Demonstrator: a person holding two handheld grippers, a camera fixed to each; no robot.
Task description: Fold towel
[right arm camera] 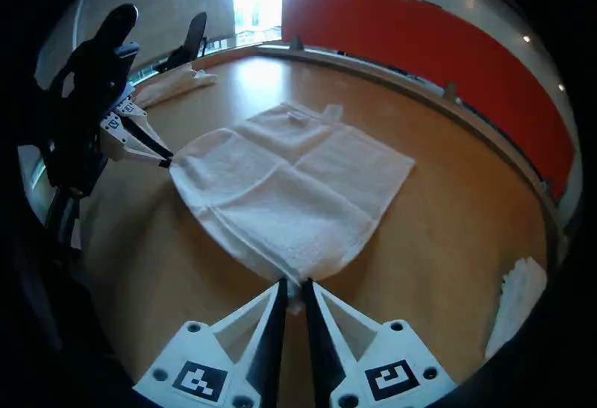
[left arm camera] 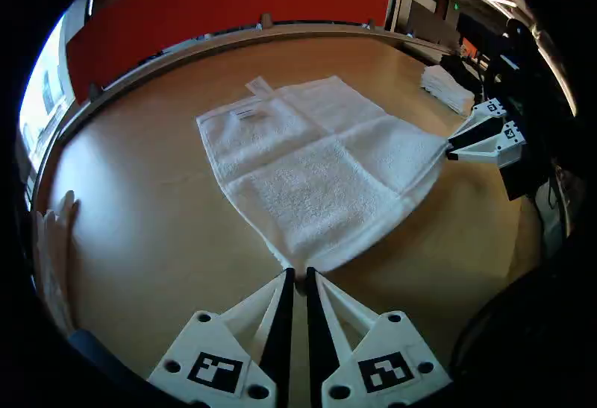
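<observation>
Pinching the near corner of the towel [left arm camera: 321,162], the left gripper [left arm camera: 298,283] is sitting at 6 o'clock in the left gripper view. Its fingers are pressing almost together w/ the cloth caught btwn the tips. The towel is lying spread on the desk [left arm camera: 149,206], approx. mid-frame, w/ a small label [left arm camera: 246,112] showing toward its 11 o'clock edge.

At 3 o'clock in that view the right gripper [left arm camera: 450,148] is clamping a second corner, tips closing on the hem and the corner drawn out to a point. A stack of white cloths [left arm camera: 448,89] is resting at 2 o'clock near the desk edge. A red panel [left arm camera: 224,5] is standing behind the desk at 12 o'clock.

In the right gripper view the right gripper is sitting at 6 o'clock, fingers squeezing the corner nearest the camera. The left gripper is showing at 9 o'clock, gripping the corner on that side. The towel is filling the middle btwn them, flat on the wood. A loose cloth [right arm camera: 175,83] is lying at 11 o'clock, well apart from the towel, and another white cloth [right arm camera: 515,296] is lying at 4 o'clock by the desk rim.
</observation>
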